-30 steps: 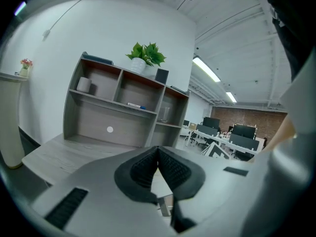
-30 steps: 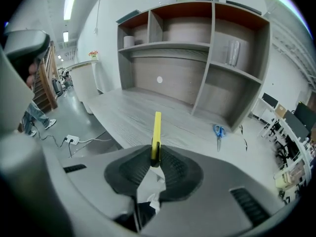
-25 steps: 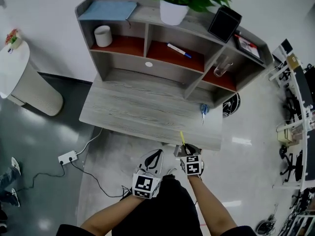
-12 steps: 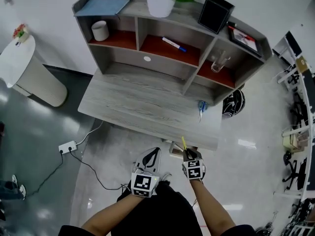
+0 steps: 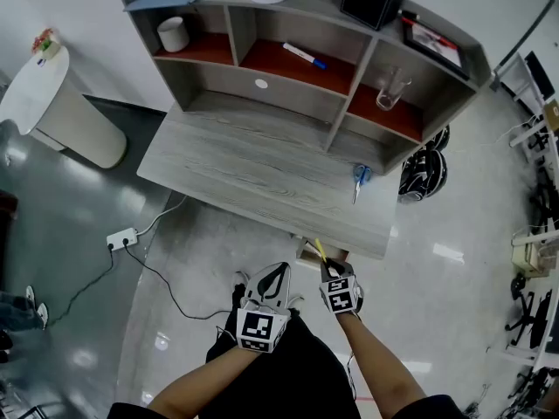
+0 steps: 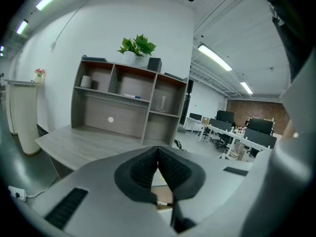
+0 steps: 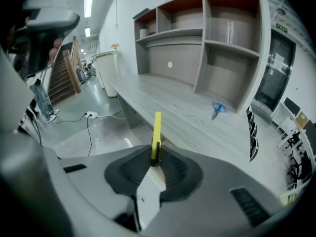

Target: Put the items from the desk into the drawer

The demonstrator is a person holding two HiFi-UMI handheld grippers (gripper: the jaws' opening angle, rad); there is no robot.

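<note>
Overhead, two low views; shared desk (image 5: 253, 168)

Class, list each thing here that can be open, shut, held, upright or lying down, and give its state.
Right claw: shut on the yellow stick.
Left claw: shut, empty.
Scissors: blades closed, lying flat on the desk.
Drawer: appears pulled open under the desk's front edge.
Glass: upright, looks empty.
Marker: lying flat.

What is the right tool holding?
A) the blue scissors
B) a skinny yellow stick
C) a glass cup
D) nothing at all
B: in the right gripper view, the right tool is pinching a skinny yellow stick, while the blue scissors lie untouched on the desk.
</note>
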